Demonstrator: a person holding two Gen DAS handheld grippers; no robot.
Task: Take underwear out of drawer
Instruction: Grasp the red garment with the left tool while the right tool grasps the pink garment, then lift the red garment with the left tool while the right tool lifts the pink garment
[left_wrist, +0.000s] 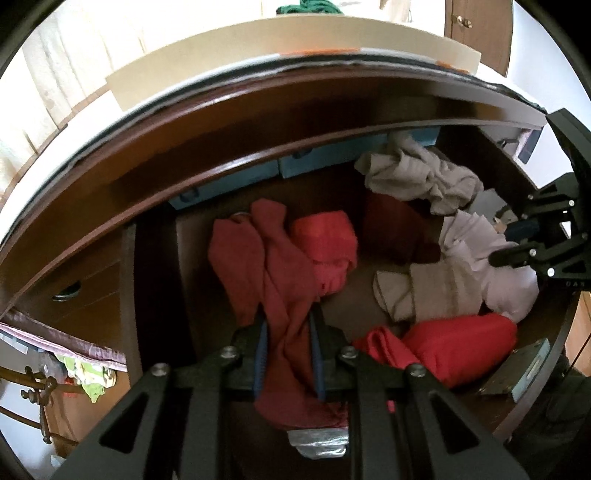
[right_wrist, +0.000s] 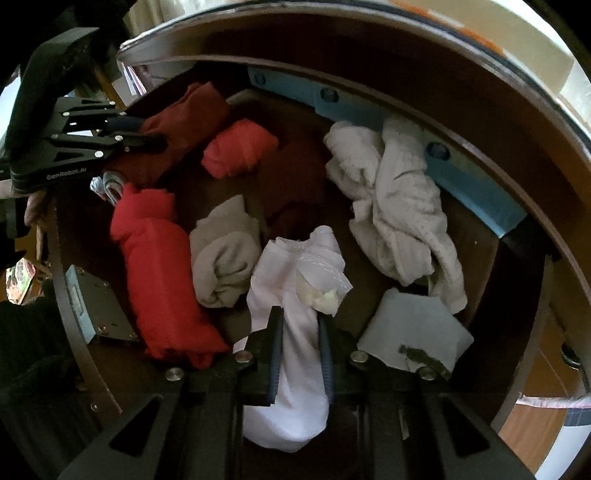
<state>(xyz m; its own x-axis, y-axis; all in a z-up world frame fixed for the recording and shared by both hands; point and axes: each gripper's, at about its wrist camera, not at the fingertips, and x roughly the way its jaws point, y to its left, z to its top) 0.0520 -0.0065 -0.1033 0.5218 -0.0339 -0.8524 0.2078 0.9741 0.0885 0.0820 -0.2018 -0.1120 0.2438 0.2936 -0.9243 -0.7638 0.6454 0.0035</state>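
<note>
Both grippers had cloth pinched in the drawer (right_wrist: 517, 206): left gripper (left_wrist: 288, 354) on dark red underwear (left_wrist: 273, 280), right gripper (right_wrist: 301, 354) on a white pair (right_wrist: 295, 295). Lifting straight up, slowly, looked wisest, so neighbouring pieces wouldn't snag.

Underwear (right_wrist: 395, 206) in drawer (right_wrist: 480, 236)

A pale board (left_wrist: 295, 40) lies along the top of the dark wooden cabinet (left_wrist: 229, 122). A green cloth (left_wrist: 310, 6) sits beyond the board, and a brown door with brass knobs (left_wrist: 466, 23) stands at upper right. At lower left, a brass handle (left_wrist: 35, 391) sits beside a green-and-white patterned fabric (left_wrist: 90, 376) under a striped pink edge (left_wrist: 59, 338). A recessed pull (left_wrist: 66, 291) marks the neighbouring drawer front. Blue strips (right_wrist: 480, 192) with round fittings line the cabinet's inner back.
</note>
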